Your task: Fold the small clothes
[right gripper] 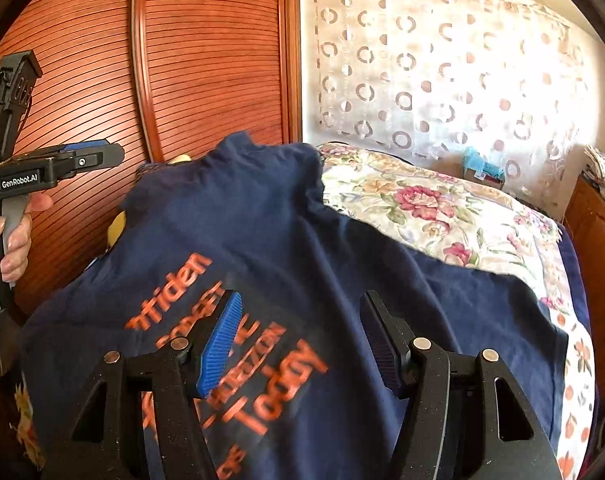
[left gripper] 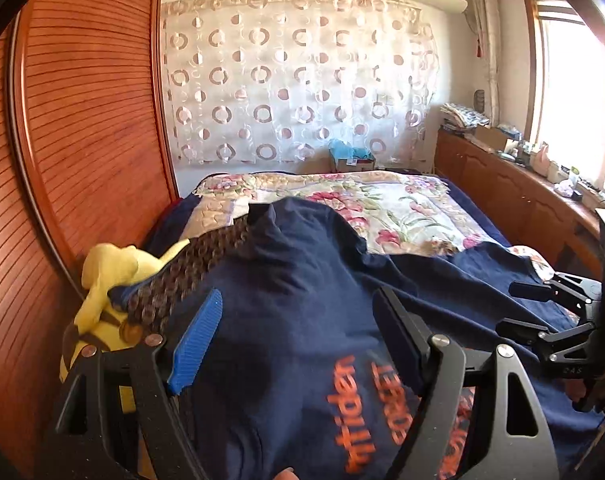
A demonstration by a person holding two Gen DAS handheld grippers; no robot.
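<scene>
A navy T-shirt [left gripper: 302, 264] with orange lettering lies spread over the bed, print side up, its far edge humped and rumpled. My left gripper [left gripper: 298, 296] hovers over the shirt's left part, open, with only cloth below its blue and black pads. My right gripper [right gripper: 302, 296] stands open above the printed words on the T-shirt [right gripper: 262, 220], pads apart and pressing nothing. Each gripper shows in the other's view: the right gripper [left gripper: 518, 308] at the right edge, the left gripper [right gripper: 114, 154] at the left, held by a hand [right gripper: 14, 236].
A yellow plush toy [left gripper: 110, 276] and a brown patterned cloth [left gripper: 190, 264] lie at the bed's left, against a slatted wooden wardrobe [left gripper: 82, 120]. A floral quilt [left gripper: 402, 208] covers the far bed. A low wooden cabinet [left gripper: 514, 192] with clutter runs under the window.
</scene>
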